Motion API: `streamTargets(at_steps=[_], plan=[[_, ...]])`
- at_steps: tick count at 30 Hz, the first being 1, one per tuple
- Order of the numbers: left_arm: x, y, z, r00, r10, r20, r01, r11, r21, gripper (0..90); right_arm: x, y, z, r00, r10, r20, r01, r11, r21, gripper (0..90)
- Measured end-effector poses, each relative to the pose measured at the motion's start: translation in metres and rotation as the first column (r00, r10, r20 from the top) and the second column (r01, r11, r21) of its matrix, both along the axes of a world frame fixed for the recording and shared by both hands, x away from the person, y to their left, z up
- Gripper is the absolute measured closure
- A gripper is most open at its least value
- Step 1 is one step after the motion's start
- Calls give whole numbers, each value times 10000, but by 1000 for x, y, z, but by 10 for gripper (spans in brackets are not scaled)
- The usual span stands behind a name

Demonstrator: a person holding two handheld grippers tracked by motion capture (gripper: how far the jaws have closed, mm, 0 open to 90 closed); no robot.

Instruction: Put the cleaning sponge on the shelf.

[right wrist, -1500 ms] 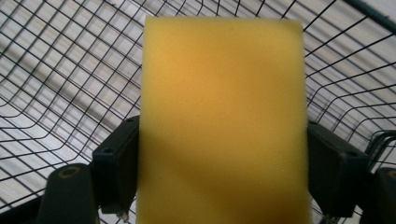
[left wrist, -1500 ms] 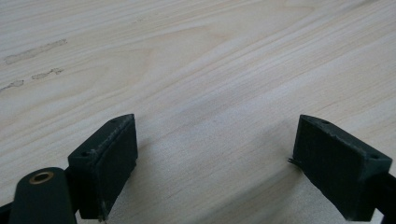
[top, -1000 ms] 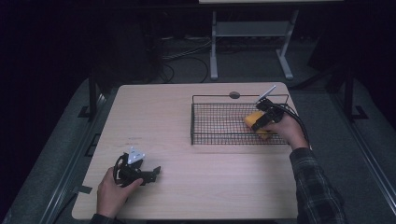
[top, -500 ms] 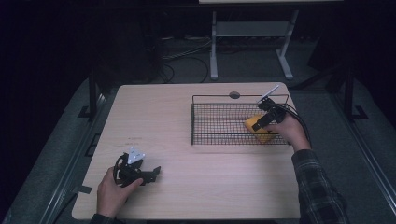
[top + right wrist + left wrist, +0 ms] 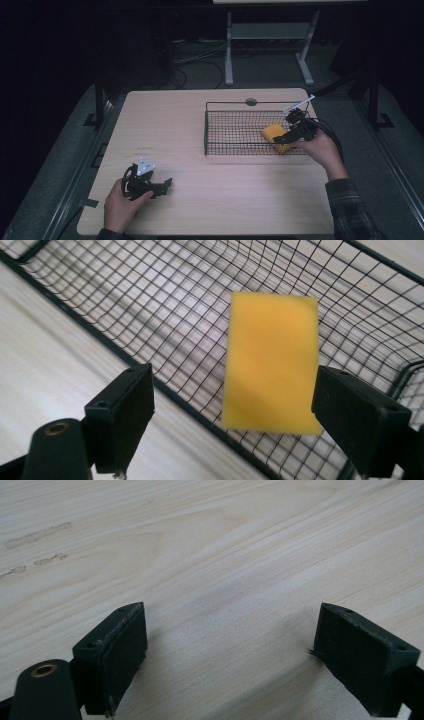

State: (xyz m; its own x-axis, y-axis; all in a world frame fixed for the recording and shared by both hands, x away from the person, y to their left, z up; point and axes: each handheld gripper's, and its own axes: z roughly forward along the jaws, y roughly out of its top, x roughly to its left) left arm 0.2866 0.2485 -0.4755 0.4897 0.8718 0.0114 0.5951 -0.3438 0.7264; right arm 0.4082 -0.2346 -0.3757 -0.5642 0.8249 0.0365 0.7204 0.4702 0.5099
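Observation:
A yellow sponge lies flat on the floor of a black wire basket, near its right end. My right gripper hovers just above and to the right of the sponge. Its jaws have just been opening; they stand wide with nothing between them, and the sponge lies clear below. My left gripper rests on the wooden table at the front left. It is open over bare wood.
The basket stands at the table's back right, its near wall between the sponge and the table's front. A round cable hole sits just behind the basket. A grey metal stand is on the floor beyond the table.
My right gripper has lifted and drawn back to the right off the sponge, which stays in the basket. The left gripper has not moved.

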Motion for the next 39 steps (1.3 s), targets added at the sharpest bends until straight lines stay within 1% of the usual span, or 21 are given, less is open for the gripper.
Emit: streamTargets(at_steps=[5,9,12,16,18,19,21,23,24,30,33,34,36,39], plan=[[0,0,0,10000,1,-3,-1,10000,8,128,-26,-3,7,9990,158,427,-170,9995,263,168],[0,0,0,10000,5,-1,-5,10000,16,128,-45,-2,6,9973,354,647,-385,9982,467,168],[0,0,0,10000,-7,9,7,10000,41,128,-59,-2,1,9961,434,771,-470,9979,451,166],[0,0,0,10000,33,13,-33,10000,-13,128,-77,-4,-8,9947,469,917,-541,9955,772,166],[0,0,0,10000,33,29,-33,10000,-26,128,-86,-4,-15,9930,526,1058,-617,9945,845,166],[0,0,0,10000,12,17,-12,10000,1,128,-90,-5,-18,9927,576,1057,-665,9944,823,166],[0,0,0,10000,7,19,-7,10000,3,128,-96,-6,-24,9911,572,1199,-672,9944,812,166],[0,0,0,10000,8,22,-8,10000,4,128,-102,-8,-31,9916,572,1157,-692,9923,1023,155],[0,0,0,10000,5,21,-5,10000,5,128,-106,-10,-38,9915,554,1174,-685,9915,1104,155],[0,0,0,10000,7,24,-7,10000,9,128,-117,-15,-58,9935,487,1032,-615,9903,1246,143],[0,0,0,10000,0,20,0,10000,8,128,-122,-16,-66,9941,493,966,-602,9917,1133,141],[0,0,0,10000,-12,13,12,10000,31,128,-124,-16,-69,9943,454,964,-566,9916,1161,140],[0,0,0,10000,-3,36,3,10000,31,128,-126,-16,-75,9938,503,988,-592,9943,889,140],[0,0,0,10000,-6,38,6,10000,38,128,-129,-16,-81,9944,511,928,-581,9956,736,139]])
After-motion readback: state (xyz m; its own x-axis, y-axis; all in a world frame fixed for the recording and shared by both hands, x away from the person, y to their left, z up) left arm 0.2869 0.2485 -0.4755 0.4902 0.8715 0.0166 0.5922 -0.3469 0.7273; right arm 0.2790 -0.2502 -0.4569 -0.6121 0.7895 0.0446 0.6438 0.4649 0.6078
